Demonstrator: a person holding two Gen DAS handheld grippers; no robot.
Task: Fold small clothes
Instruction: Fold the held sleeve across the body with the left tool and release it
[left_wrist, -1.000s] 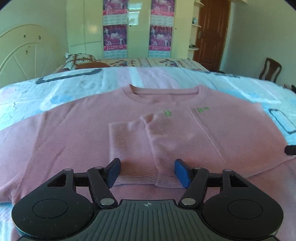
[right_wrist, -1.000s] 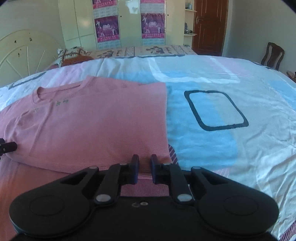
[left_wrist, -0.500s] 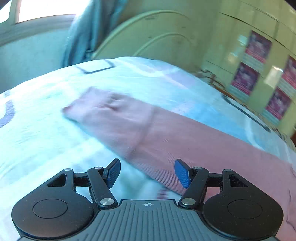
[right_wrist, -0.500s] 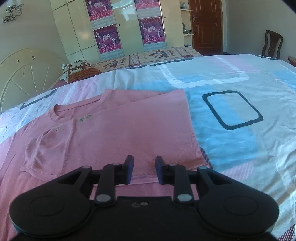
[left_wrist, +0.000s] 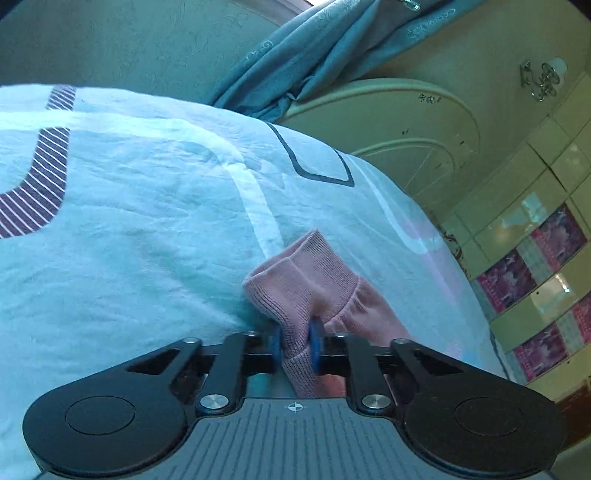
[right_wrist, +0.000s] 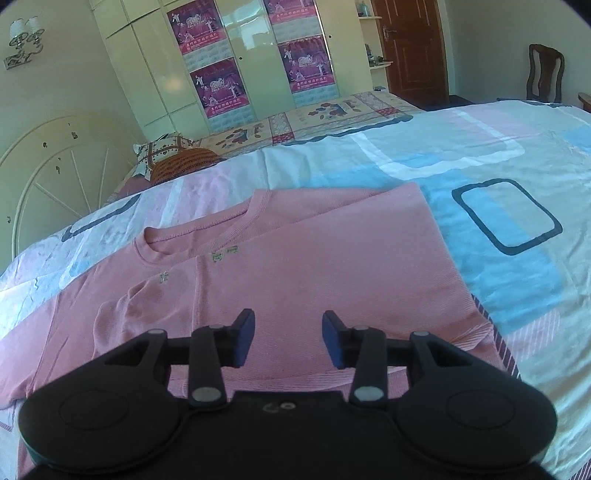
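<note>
Left tool (left_wrist: 295, 341) now pinches sleeve cuff (left_wrist: 301, 280) — right tool (right_wrist: 288, 338) opened.

Sweater (right_wrist: 314, 266) is spread flat on the bedsheet (right_wrist: 480, 166), neckline toward the headboard (right_wrist: 48, 166). Pillows (right_wrist: 173, 155) are set behind it, wardrobe (right_wrist: 229, 62) beyond. Sleeve cuff (left_wrist: 306, 280) is pinched in left gripper (left_wrist: 295, 343); right gripper (right_wrist: 288, 338) is held above the hem.

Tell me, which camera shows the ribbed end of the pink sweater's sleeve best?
The left wrist view. The ribbed pink sleeve cuff sits close up there, pinched in the left gripper, over the pale blue bedspread. The right wrist view shows the pink knitted sweater body and the open right gripper, but not that cuff.
</note>
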